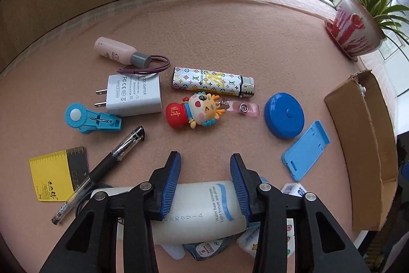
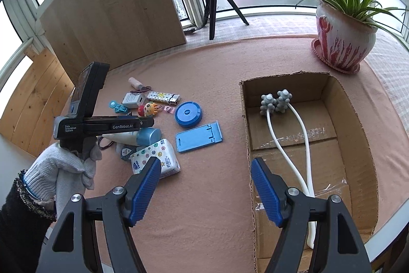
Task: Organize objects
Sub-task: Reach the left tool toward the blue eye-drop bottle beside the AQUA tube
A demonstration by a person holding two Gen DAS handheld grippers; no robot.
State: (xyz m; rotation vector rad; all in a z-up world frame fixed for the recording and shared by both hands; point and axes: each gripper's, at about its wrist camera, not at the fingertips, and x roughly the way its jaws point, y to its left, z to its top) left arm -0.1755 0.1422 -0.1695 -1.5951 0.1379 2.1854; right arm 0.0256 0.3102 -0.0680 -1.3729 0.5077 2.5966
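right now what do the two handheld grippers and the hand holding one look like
Both the left gripper and right gripper have black linkage arms with silver pivot bolts and ribbed blue pads. The left one's black body reads "GenRobot.AI". The hand wears a white knit glove over a dark sparkly-edged sleeve.

Between your left fingers (image 1: 170, 186) sits a smooth, matt white plastic sunscreen bottle (image 1: 202, 209); their ribbed blue pads look rubbery. Beyond them lie a glossy printed lighter (image 1: 212, 82) and soft, felt-like pink cloth (image 1: 230, 24). Past your right fingers (image 2: 145, 186), a rough cardboard box (image 2: 355, 124).
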